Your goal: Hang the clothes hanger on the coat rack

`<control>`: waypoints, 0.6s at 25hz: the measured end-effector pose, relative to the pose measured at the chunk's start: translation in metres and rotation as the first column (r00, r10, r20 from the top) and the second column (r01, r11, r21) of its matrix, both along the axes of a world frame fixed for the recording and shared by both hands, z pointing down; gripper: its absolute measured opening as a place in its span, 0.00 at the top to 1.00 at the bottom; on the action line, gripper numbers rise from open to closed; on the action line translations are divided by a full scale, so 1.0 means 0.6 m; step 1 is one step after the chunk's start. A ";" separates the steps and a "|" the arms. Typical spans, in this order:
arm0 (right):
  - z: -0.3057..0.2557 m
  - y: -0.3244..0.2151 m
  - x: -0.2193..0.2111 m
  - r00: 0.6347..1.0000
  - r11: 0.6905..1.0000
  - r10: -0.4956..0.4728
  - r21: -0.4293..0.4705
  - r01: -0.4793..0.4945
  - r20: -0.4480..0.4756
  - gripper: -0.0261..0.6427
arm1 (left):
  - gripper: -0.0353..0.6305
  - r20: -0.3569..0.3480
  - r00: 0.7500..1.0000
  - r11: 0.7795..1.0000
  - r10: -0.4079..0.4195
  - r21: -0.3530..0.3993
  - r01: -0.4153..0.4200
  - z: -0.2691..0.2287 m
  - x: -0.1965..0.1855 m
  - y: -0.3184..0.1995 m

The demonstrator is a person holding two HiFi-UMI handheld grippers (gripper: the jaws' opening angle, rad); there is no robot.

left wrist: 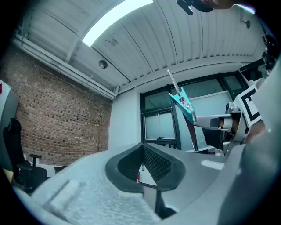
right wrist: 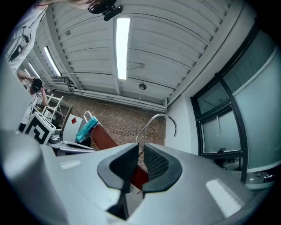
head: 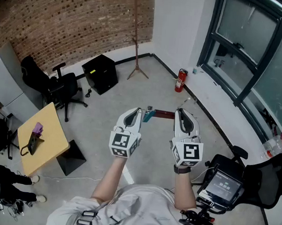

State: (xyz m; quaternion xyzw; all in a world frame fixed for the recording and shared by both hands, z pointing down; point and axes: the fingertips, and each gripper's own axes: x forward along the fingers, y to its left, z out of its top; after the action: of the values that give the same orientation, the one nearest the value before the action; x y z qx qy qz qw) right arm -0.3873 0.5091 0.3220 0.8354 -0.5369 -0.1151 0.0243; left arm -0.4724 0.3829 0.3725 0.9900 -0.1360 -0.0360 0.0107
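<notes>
Clothes hanger (head: 162,114) held up between both tongs; the coat rack (head: 135,32) stands well apart, at the floor's far edge.
Your left tongs (head: 137,115) are slightly parted and empty, and your right tongs (head: 182,113) are clamped on the hanger's red bar. Grip firmly, hook upward, then lower it over a rack arm.

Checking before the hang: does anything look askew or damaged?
Nothing stands out. The coat rack stands upright in the far corner; the hanger sits clamped in the right gripper, its hook looking unbent.
</notes>
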 end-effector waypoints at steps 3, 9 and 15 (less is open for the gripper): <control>0.012 0.003 0.008 1.000 1.000 0.009 0.003 -0.009 0.005 0.90 | 0.95 -0.017 1.000 0.999 -0.010 0.032 0.011 -0.001 0.003 -0.002; 0.045 0.036 0.046 0.998 0.999 0.043 0.022 -0.044 0.045 0.90 | 0.95 0.021 1.000 0.998 -0.016 0.069 0.015 0.034 0.020 0.027; 0.096 0.054 0.085 0.988 0.997 0.081 0.009 -0.083 0.130 0.90 | 0.95 0.103 0.995 0.999 0.013 0.051 -0.019 0.079 0.032 0.056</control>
State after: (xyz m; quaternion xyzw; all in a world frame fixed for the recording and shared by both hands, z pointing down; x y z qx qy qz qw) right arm -0.3364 0.5412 0.3794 0.8627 -0.5017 -0.0633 -0.0117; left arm -0.4533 0.4164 0.4197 0.9915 -0.1274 0.0114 -0.0219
